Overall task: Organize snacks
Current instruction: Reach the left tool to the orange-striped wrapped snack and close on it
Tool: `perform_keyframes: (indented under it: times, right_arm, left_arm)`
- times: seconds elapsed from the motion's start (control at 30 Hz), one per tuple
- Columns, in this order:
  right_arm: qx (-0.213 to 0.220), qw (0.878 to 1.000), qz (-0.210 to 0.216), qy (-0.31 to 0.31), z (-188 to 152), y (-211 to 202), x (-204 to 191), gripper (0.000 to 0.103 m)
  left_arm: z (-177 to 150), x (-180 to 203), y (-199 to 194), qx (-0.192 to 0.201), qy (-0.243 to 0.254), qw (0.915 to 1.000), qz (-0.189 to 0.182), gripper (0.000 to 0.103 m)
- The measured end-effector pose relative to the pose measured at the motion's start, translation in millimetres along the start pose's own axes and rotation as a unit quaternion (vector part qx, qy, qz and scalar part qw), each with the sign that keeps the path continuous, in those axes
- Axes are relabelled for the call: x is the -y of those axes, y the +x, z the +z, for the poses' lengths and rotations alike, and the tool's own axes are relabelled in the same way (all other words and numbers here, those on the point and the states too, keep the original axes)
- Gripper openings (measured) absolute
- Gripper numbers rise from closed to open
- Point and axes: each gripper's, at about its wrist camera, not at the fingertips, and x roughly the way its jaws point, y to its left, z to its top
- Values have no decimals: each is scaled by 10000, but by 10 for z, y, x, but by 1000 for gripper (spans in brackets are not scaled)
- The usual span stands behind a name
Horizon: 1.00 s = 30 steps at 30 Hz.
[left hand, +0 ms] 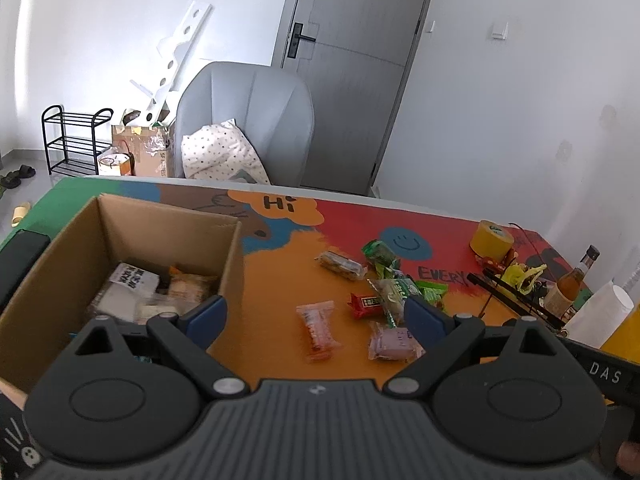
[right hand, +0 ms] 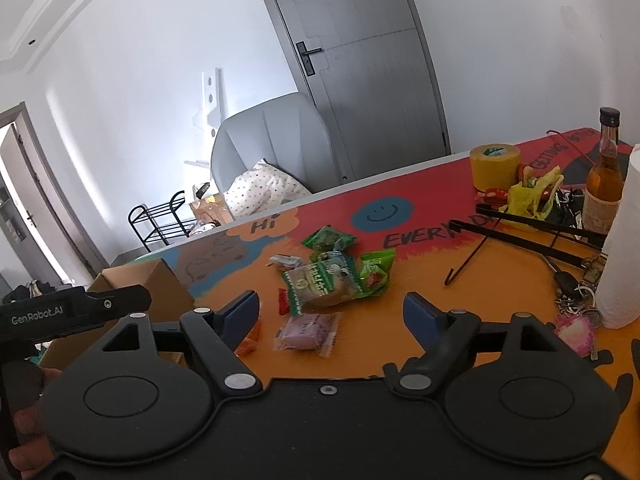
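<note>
A cardboard box stands at the table's left with several wrapped snacks inside; it also shows in the right wrist view. Loose snacks lie on the orange mat: a pink-orange packet, a purple packet, a red bar, a brown bar and green packets. My left gripper is open and empty, above the pink-orange packet beside the box. My right gripper is open and empty, just above the purple packet.
A yellow tape roll, a bottle, a paper towel roll, a black wire stand, keys and a yellow bag crowd the table's right side. A grey chair stands behind the table.
</note>
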Motion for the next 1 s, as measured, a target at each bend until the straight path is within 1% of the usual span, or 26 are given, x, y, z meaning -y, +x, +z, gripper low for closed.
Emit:
perform_keyframes:
  times: [0.3, 0.43, 0.6, 0.77, 0.93, 1.0]
  right_arm:
    - [-63, 9999, 29, 145, 4, 169, 183, 79]
    - [-136, 9996, 73, 247, 9, 311, 265, 76]
    - [-238, 9991, 32, 340, 21, 515, 359, 72]
    - [-244, 9990, 1, 381, 43, 654, 408, 72]
    - [-331, 9985, 3, 425, 61, 816, 483, 72]
    - [-371, 9983, 5, 459, 67, 884, 508, 72]
  left_arm:
    - [-38, 163, 256, -125, 122, 9998, 58, 91]
    - [-69, 227, 423, -268, 180, 9995, 63, 84]
    - [-114, 228, 658, -415, 132, 9989, 186, 76]
    - [-142, 235, 907, -606, 120, 9977, 281, 67]
    - [-187, 247, 1100, -737, 152, 9963, 417, 65]
    - [-211, 244, 1168, -795, 163, 9955, 490, 59]
